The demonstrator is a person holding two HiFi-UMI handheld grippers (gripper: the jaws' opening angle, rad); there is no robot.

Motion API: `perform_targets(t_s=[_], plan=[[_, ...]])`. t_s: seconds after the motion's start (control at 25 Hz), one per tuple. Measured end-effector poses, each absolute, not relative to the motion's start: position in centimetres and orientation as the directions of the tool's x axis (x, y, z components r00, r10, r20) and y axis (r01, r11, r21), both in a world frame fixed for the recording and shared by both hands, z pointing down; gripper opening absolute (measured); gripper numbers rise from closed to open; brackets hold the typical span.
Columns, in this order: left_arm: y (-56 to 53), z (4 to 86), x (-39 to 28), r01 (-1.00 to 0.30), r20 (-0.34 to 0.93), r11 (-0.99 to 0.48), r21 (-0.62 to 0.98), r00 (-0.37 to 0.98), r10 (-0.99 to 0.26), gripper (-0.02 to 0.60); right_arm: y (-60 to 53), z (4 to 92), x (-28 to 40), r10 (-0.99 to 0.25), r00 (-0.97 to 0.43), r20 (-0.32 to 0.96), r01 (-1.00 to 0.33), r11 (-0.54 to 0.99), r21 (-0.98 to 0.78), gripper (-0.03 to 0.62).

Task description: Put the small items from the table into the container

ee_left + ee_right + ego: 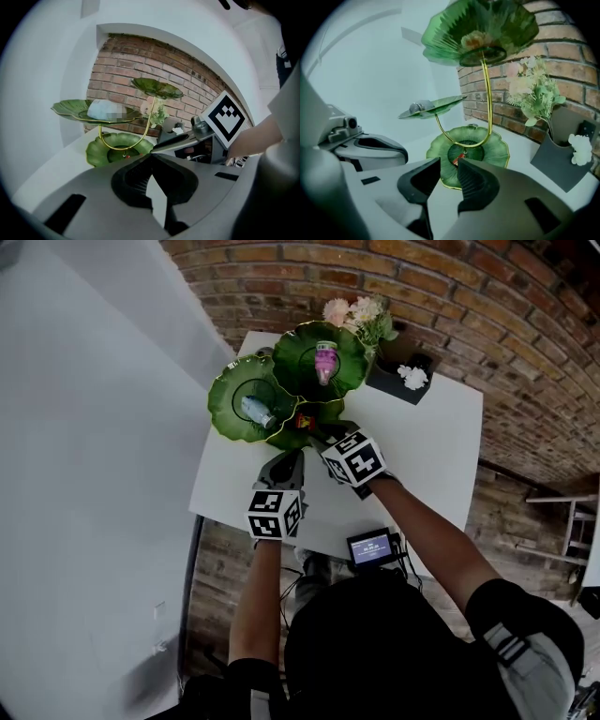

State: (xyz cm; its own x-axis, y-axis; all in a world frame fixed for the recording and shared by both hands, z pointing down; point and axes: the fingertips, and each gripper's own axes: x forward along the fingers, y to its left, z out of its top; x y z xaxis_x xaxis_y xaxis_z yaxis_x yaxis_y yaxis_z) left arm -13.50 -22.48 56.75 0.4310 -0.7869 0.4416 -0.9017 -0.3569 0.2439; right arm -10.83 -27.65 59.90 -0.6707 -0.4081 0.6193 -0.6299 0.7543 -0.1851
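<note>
Grey right tongs (449, 165): jaws apart, nothing between the pads. They point down at the near rim of the bottom dish (497, 151).
Left tongs (151, 157): tips together, nothing gripped. They are held just beside the right tongs, on the person's left, over the near part of the table (427, 442).
Red item (461, 158): lies in the dark centre of the bottom dish, at the foot of the gold stem (488, 101). In the right gripper view it shows just past the gap between the right jaws, and neither jaw touches it.
Pale blue item (256, 412): rests in the middle dish (225, 390), which stands out to the left of the stem.
Pink item (324, 363): sits in the centre of the top dish (292, 345), the highest of the three.
Container: the three green, leaf-shaped dishes are carried on the one curved gold stem and stand on the white table towards its far left side.
Behind the stand: pale flowers (361, 313) rise from a dark holder (394, 381) at the table's far edge, against the brick wall (487, 324).
</note>
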Motion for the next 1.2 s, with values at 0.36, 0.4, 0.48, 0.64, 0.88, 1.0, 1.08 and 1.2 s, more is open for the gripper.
perform_targets(t_s=[0.36,0.4,0.48,0.64,0.88,1.0,1.08,1.2], plan=[[-19.9,53.1,-14.1,-0.882,0.379,-0.402,0.244,0.469,-0.798,0.011,-22.8,53.6,-9.6,-0.436,-0.750,0.498,-0.586,0.786,-0.195,0.016],[-19.5,52.7,-14.1,-0.879,0.370,-0.406,0.250,0.474,-0.799,0.011,-22.2,53.1,-9.4,-0.442,-0.753,0.487,-0.588,0.785,-0.198,0.015],[-18.9,52.2,-14.0,-0.874,0.352,-0.408,0.264,0.481,-0.803,0.011,-21.5,52.5,-8.9,-0.454,-0.753,0.477,-0.594,0.780,-0.196,0.015],[-18.3,52.1,-13.4,-0.869,0.346,-0.415,0.271,0.490,-0.800,0.011,-21.2,52.5,-8.0,-0.473,-0.741,0.477,-0.615,0.762,-0.201,0.015],[-18.3,51.9,-12.5,-0.863,0.345,-0.430,0.264,0.501,-0.794,0.011,-21.2,52.5,-7.3,-0.477,-0.737,0.478,-0.624,0.753,-0.211,0.015],[-18.0,52.1,-12.2,-0.866,0.351,-0.425,0.263,0.496,-0.794,0.011,-21.1,52.7,-7.1,-0.470,-0.741,0.480,-0.619,0.755,-0.215,0.015],[-17.8,52.2,-12.0,-0.870,0.358,-0.417,0.264,0.490,-0.795,0.011,-21.0,52.8,-7.0,-0.461,-0.745,0.482,-0.612,0.759,-0.220,0.015],[-17.5,52.6,-11.8,-0.878,0.370,-0.398,0.268,0.475,-0.798,0.011,-20.8,53.2,-6.7,-0.442,-0.754,0.485,-0.598,0.768,-0.230,0.015]])
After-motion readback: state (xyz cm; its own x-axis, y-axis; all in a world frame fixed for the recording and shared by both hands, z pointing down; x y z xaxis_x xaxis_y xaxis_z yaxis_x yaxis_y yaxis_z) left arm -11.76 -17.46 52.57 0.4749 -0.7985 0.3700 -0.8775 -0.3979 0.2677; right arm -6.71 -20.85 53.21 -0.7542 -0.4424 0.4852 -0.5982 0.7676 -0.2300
